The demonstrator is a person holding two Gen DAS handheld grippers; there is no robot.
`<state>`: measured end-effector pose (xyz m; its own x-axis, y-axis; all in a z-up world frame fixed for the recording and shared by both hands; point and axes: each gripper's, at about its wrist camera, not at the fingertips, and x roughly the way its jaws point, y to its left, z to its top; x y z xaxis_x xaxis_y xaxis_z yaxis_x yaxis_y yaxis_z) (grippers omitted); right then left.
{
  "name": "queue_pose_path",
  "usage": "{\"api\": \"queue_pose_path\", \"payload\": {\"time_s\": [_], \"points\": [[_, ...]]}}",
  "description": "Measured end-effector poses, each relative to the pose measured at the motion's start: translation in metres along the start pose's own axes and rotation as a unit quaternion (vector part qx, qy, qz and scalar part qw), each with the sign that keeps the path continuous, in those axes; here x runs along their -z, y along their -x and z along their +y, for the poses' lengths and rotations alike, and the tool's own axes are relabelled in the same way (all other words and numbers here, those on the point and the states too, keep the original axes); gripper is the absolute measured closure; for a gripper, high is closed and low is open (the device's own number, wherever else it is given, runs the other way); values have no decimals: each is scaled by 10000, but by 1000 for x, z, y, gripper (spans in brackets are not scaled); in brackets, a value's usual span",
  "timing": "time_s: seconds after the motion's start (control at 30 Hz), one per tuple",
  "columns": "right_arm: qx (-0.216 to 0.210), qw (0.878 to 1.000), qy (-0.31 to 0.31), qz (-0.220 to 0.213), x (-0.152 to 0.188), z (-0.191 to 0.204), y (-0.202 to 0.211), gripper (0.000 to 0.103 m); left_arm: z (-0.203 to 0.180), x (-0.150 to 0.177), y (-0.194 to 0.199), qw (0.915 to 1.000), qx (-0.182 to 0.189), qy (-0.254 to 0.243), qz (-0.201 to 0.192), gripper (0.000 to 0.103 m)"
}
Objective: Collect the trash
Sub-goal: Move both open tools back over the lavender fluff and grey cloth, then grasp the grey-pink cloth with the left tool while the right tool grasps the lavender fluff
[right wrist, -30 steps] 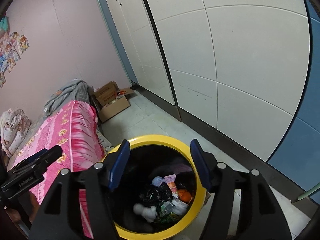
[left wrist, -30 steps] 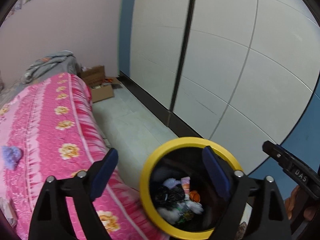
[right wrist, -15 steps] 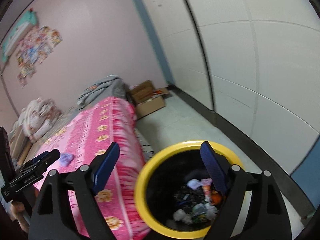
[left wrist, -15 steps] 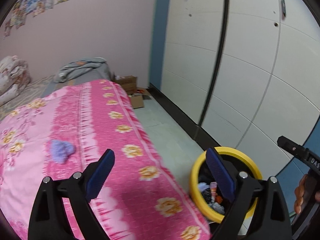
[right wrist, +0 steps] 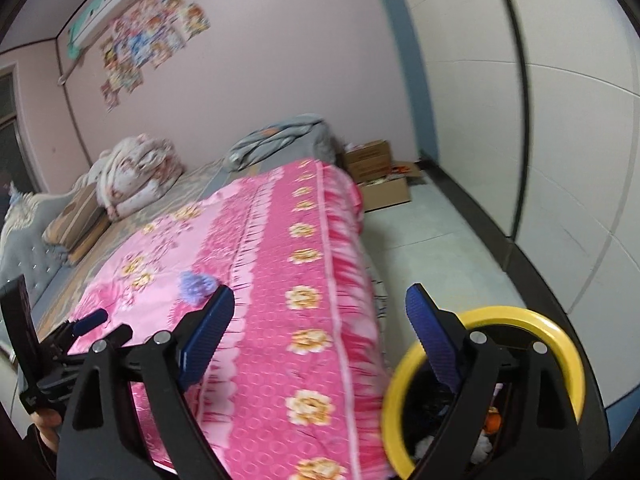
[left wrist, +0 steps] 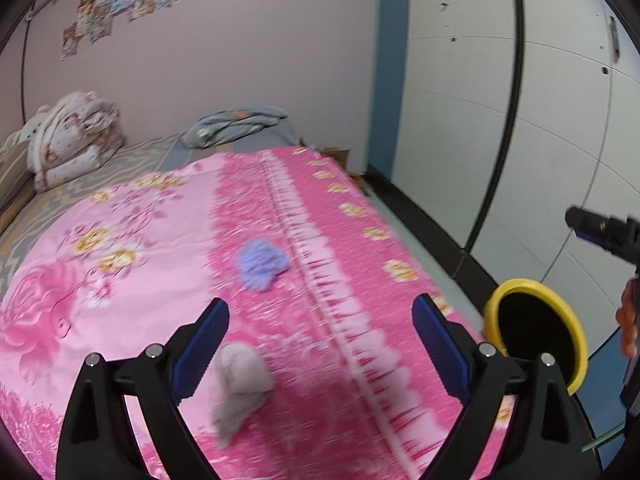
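A crumpled purple wad [left wrist: 262,264] lies on the pink flowered bedspread [left wrist: 120,264]; it also shows in the right wrist view [right wrist: 196,286]. A crumpled pale pinkish wad [left wrist: 240,376] lies nearer, just right of my left finger. My left gripper [left wrist: 320,344] is open and empty above the bed. My right gripper [right wrist: 320,340] is open and empty over the bed's edge, beside the black bin with a yellow rim [right wrist: 560,328]. The bin [left wrist: 536,284] holds several pieces of trash.
White wardrobe doors [left wrist: 540,120] line the right side beyond a strip of floor [right wrist: 432,240]. Cardboard boxes [right wrist: 380,176] sit at the bed's far end. Folded bedding [left wrist: 72,136] and a grey blanket [left wrist: 240,124] lie at the bed's head.
Both grippers have swung away from above the bin, left and up toward the bed. The purple wad and a pale wad now lie in front of my left gripper.
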<state>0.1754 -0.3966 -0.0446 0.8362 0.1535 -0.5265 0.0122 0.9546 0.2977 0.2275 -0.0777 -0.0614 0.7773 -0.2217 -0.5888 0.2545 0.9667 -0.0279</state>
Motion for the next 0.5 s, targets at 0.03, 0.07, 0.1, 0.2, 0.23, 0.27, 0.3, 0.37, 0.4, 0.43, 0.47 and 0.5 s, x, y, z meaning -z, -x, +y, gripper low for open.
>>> {"api": "queue_pose_path", "payload": {"time_s": [0.03,0.07,0.1,0.2,0.23,0.27,0.3,0.37,0.4,0.43,0.47,0.5], "points": [[-120,9999,93,67,-3,11,-10,19,8,4,-1,10000,-45,30,53,14],[-195,9996,168,115,-5,18,-18,19,16,8,-2,9999,-82,56,98,14],[-262,9993,220,158,-8,24,-25,19,22,12,-1,9999,-99,66,118,14],[-611,9965,410,398,-14,47,-51,19,38,22,-4,9996,-186,99,192,14],[-692,9953,485,483,-15,56,-62,19,43,26,-6,9995,-199,132,227,14],[-777,9940,536,553,-15,62,-71,19,48,29,-8,9993,-206,170,260,14],[-844,9929,574,615,-16,68,-80,19,51,31,-10,9992,-211,194,281,14],[-953,9902,712,731,-16,82,-100,19,58,35,-16,9989,-220,249,342,14],[-974,9896,745,757,-16,85,-106,19,61,37,-19,9987,-230,266,378,14],[-1002,9886,787,799,-15,90,-115,19,64,38,-24,9985,-243,277,413,14],[-1049,9875,820,838,-15,95,-122,19,66,40,-27,9983,-251,288,442,14],[-1119,9860,861,882,-14,101,-131,19,68,41,-31,9981,-249,314,477,14]]}}
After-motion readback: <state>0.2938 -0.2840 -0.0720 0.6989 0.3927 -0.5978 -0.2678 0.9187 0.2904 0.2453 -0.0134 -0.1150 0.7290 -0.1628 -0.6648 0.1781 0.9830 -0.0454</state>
